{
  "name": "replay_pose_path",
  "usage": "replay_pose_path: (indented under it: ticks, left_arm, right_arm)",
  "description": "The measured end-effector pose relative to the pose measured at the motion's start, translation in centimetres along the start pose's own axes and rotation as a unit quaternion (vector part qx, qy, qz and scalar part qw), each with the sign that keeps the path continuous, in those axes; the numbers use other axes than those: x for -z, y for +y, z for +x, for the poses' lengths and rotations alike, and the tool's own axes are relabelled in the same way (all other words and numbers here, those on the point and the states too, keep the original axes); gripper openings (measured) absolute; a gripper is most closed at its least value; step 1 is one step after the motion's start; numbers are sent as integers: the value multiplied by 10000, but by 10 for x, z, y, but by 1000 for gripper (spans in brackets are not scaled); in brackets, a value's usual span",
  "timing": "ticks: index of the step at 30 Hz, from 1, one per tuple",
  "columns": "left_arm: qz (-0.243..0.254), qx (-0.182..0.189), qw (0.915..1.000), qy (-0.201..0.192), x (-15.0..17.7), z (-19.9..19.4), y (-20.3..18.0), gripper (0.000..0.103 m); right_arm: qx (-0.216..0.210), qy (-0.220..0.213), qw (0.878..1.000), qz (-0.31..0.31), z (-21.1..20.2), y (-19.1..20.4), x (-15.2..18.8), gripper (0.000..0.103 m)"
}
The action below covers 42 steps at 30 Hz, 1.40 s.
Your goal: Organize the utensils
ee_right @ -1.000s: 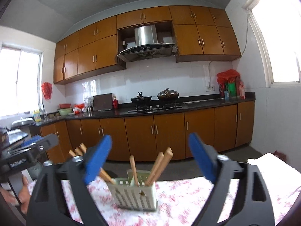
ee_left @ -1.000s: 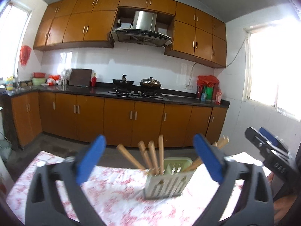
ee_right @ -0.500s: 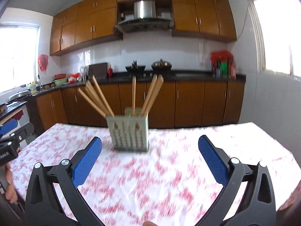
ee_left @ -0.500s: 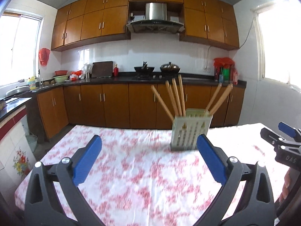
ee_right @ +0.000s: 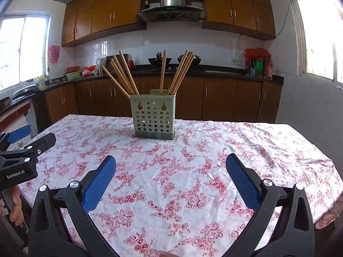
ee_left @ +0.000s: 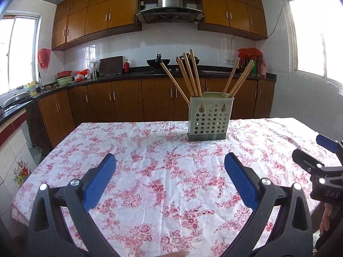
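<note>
I see my left gripper spread wide and empty, my right gripper likewise agape, both above the floral tablecloth, perforated utensil holder upright on its far side, wooden chopsticks fanned inside

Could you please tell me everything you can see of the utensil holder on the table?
The utensil holder is a pale grey-green box, plastic by its look, with a front of round holes, two keyhole slots near the rim and a darker base. It stands upright on the flowered tablecloth, toward the far edge. Wooden chopsticks lean out of it in separate bunches. Both grippers, the left and the right, are open and well short of it; nothing else touches it.
</note>
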<state>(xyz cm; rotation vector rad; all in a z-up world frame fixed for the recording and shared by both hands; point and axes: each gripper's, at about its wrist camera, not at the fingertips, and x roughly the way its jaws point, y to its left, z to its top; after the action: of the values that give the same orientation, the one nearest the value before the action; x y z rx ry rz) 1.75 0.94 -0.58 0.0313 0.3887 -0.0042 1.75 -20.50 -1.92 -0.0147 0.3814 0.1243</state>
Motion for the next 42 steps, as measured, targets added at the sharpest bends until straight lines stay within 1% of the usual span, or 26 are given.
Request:
replay_pose_path:
  ticks: [7, 12, 24, 42]
  left_arm:
    - [8, -15, 10000, 4, 5, -2, -4, 99]
    - [109, -6, 9999, -14, 6, -3, -7, 99]
    - [85, -40, 9999, 69, 9, 1, -8, 99]
    - [50, -27, 9999, 94, 9, 1, -10, 99]
  right_arm:
    - [27, 102, 9998, 176, 2, -1, 10, 101]
    - [139, 101, 9997, 198, 0, -2, 12, 101]
    - [255, 189, 9992, 226, 2, -5, 13, 101]
    - [220, 229, 9991, 269, 2, -8, 13, 101]
